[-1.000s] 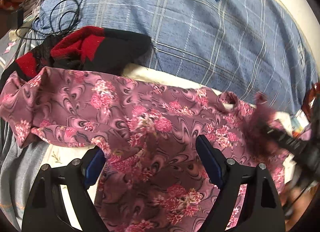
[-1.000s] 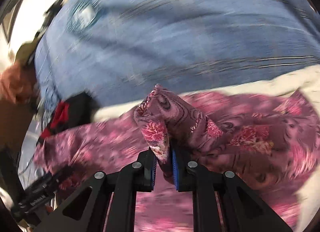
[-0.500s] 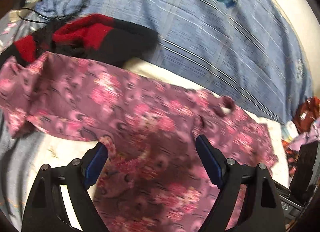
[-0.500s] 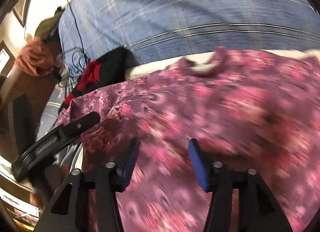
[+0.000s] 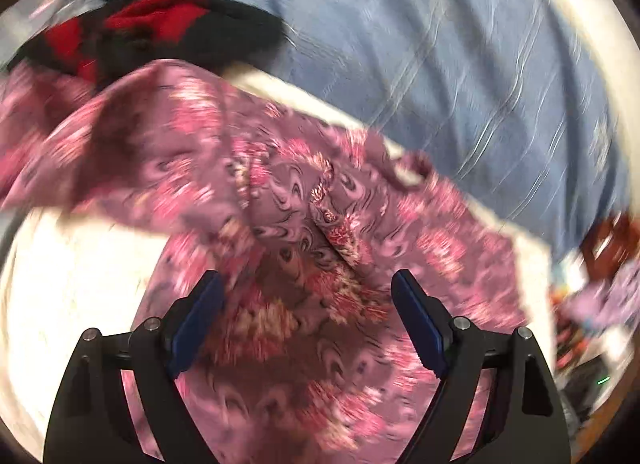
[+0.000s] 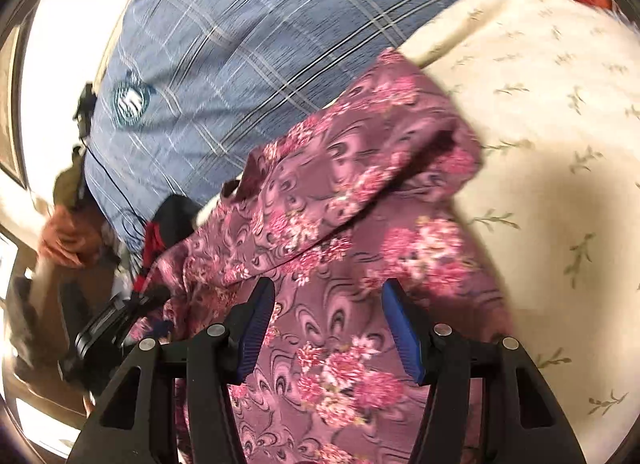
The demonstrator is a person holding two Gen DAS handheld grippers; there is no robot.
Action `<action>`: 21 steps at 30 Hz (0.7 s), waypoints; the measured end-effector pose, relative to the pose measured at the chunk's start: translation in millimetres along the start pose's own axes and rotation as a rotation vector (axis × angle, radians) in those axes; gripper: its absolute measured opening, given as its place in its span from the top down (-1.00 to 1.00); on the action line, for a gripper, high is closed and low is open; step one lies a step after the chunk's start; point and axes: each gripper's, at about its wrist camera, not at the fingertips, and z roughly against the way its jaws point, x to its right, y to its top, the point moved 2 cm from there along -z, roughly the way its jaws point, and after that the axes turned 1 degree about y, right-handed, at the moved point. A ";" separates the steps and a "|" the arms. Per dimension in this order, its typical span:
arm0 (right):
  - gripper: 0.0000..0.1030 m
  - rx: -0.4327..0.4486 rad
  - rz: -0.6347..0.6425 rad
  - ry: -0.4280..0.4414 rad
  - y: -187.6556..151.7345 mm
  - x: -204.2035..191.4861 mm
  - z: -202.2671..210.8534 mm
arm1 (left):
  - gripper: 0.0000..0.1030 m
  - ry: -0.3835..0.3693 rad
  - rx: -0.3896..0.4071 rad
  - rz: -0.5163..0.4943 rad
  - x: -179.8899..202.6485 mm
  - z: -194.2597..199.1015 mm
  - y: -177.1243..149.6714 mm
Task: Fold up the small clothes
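Note:
A mauve garment with pink flowers (image 5: 304,216) lies spread on a cream sheet (image 5: 72,276), one side turned over onto the body (image 6: 400,144). My left gripper (image 5: 306,276) hovers over its middle, jaws wide apart, nothing pinched; that view is blurred by motion. My right gripper (image 6: 328,286) stands open above the same garment (image 6: 340,232), the blue pads (image 6: 400,324) clear of the cloth. The left gripper (image 6: 116,320) shows dark at the left of the right wrist view.
A red and black garment (image 5: 160,20) lies beyond the floral one. Blue plaid bedding (image 6: 240,44) with a round teal badge (image 6: 128,100) covers the far side. Cream sheet with green sprigs (image 6: 560,184) spreads to the right. Coloured clutter (image 5: 600,264) sits at the right edge.
My right gripper let go of the bunched floral cloth, opened, and swung across toward the garment's right side. My left gripper stayed open and shifted over the garment, rolling somewhat.

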 end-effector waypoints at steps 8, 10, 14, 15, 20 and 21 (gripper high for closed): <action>-0.14 0.021 -0.039 0.064 3.1 14.0 2.8 | -0.66 -0.095 -0.159 -0.011 39.1 -46.8 17.5; -0.14 0.025 -0.040 0.072 3.0 13.2 4.7 | -0.66 -0.091 -0.196 -0.007 44.6 -65.0 24.5; -0.14 0.041 -0.054 0.073 7.5 18.0 9.7 | 0.52 -0.061 -0.227 0.030 36.0 -88.2 32.6; -0.14 0.049 -0.062 0.071 10.0 21.0 11.1 | 0.89 -0.062 -0.237 0.028 33.1 -91.0 34.5; -0.14 0.077 -0.119 0.086 20.5 34.3 11.0 | 0.91 -0.038 -0.108 0.075 7.3 -62.2 51.4; -0.14 0.082 -0.130 0.094 22.1 35.8 10.4 | 0.91 -0.024 -0.072 0.066 4.3 -53.8 55.2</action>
